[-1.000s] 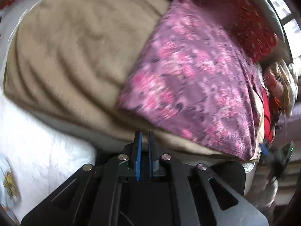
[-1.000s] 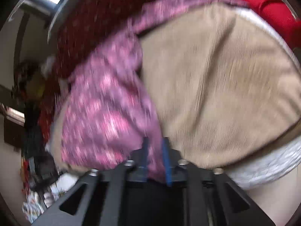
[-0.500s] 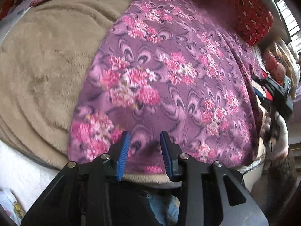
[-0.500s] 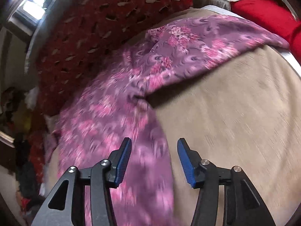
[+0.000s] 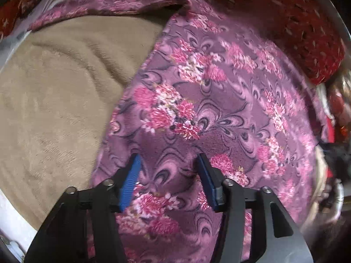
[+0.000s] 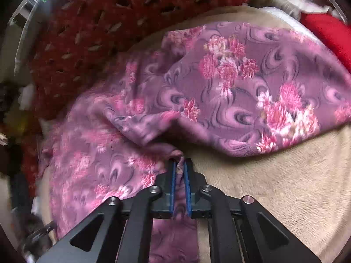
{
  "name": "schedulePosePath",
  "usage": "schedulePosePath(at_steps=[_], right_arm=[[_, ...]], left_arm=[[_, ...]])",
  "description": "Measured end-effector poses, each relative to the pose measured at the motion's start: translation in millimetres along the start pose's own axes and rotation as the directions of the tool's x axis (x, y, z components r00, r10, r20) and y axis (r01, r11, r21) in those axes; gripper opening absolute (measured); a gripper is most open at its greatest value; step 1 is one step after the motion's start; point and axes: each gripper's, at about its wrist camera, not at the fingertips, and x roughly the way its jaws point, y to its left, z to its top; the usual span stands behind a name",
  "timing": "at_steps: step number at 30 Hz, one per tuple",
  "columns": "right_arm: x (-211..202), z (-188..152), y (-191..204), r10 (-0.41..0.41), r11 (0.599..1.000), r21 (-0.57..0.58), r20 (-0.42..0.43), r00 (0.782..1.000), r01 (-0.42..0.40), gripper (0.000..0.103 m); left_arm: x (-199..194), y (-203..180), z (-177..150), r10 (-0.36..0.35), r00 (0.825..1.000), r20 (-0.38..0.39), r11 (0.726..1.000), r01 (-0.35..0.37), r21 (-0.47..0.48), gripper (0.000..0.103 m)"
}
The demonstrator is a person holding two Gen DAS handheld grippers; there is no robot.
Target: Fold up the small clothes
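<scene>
A purple garment with pink flowers (image 5: 208,114) lies spread over a beige blanket (image 5: 54,100). My left gripper (image 5: 167,163) is open, its blue pads hovering over the garment's near part with nothing between them. In the right wrist view the same garment (image 6: 230,96) is bunched and folded, one part lying over the beige blanket (image 6: 285,186). My right gripper (image 6: 178,164) is shut on a pinched fold of the purple garment at its inner edge.
A red patterned cloth (image 5: 302,28) lies along the far side, also showing in the right wrist view (image 6: 98,22). A bright red item (image 6: 329,35) sits at the far right. A white sheet edge (image 5: 13,225) shows at lower left. Clutter lies past the bed's edge.
My left gripper opened wider and moved further over the garment. My right gripper, open half a second ago, has closed on a fold of the garment.
</scene>
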Motion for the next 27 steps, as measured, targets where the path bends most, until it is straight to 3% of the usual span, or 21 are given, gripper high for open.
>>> schedulePosePath(at_steps=[2,4,5,6,8,9,11,13,14,18,19,20,21,23,25,27], right_arm=[[-34,1,-29,0.012,0.998,0.067,0.106,0.994,-0.019,0.021],[-71,5,-78,-0.042,0.980,0.198,0.232,0.972,-0.005,0.036],[-88,5,-105,-0.102,0.961,0.275,0.278,0.955,0.022,0.047],[-106,5,-143,-0.183,0.923,0.380,0.303,0.935,0.057,0.052],[-123,1,-193,-0.254,0.853,0.518,0.297,0.921,0.068,0.052],[-127,-4,-222,-0.263,0.803,0.594,0.286,0.921,0.044,0.052],[-125,-9,-252,-0.226,0.751,0.660,0.283,0.932,-0.018,0.052],[-116,-8,-264,-0.168,0.725,0.682,0.312,0.935,-0.098,0.055],[-110,-6,-265,-0.148,0.718,0.686,0.318,0.936,-0.120,0.063],[-87,17,-262,-0.171,0.719,0.691,0.278,0.945,-0.073,0.074],[-85,21,-263,-0.183,0.717,0.695,0.259,0.948,-0.051,0.073],[-85,22,-264,-0.199,0.717,0.696,0.256,0.946,-0.037,0.065],[-87,24,-263,-0.214,0.719,0.694,0.270,0.939,-0.036,0.038],[-94,31,-262,-0.209,0.730,0.679,0.323,0.923,-0.072,0.014],[-115,42,-256,-0.200,0.770,0.629,0.394,0.897,-0.104,0.011],[-142,54,-245,-0.238,0.821,0.568,0.444,0.864,-0.065,0.011]], left_arm=[[0,-10,-7,0.030,0.999,0.027,0.997,-0.032,0.065,0.065],[2,-17,-12,0.061,0.997,0.041,0.991,-0.065,0.113,0.067],[3,-18,-14,0.066,0.997,0.046,0.990,-0.071,0.123,0.067],[3,-19,-15,0.068,0.996,0.049,0.990,-0.074,0.124,0.068],[4,-17,-14,0.061,0.997,0.045,0.992,-0.066,0.108,0.070],[5,-16,-13,0.057,0.997,0.041,0.993,-0.061,0.099,0.072],[4,-11,-14,0.055,0.998,0.036,0.995,-0.058,0.084,0.075],[8,-13,-14,0.072,0.997,0.031,0.993,-0.075,0.087,0.078],[9,-16,-13,0.083,0.996,0.029,0.992,-0.085,0.092,0.078],[9,-16,-12,0.101,0.995,0.013,0.990,-0.101,0.094,0.079],[8,-14,-11,0.100,0.995,0.005,0.991,-0.100,0.091,0.079],[10,-24,-7,0.103,0.995,-0.004,0.991,-0.102,0.087,0.079],[9,-26,-2,0.096,0.995,-0.013,0.992,-0.095,0.083,0.078],[2,-32,9,0.064,0.998,-0.009,0.995,-0.063,0.082,0.078],[-9,-43,24,0.039,0.999,0.030,0.995,-0.041,0.092,0.078],[-14,-57,40,0.026,0.998,0.063,0.993,-0.033,0.111,0.078]])
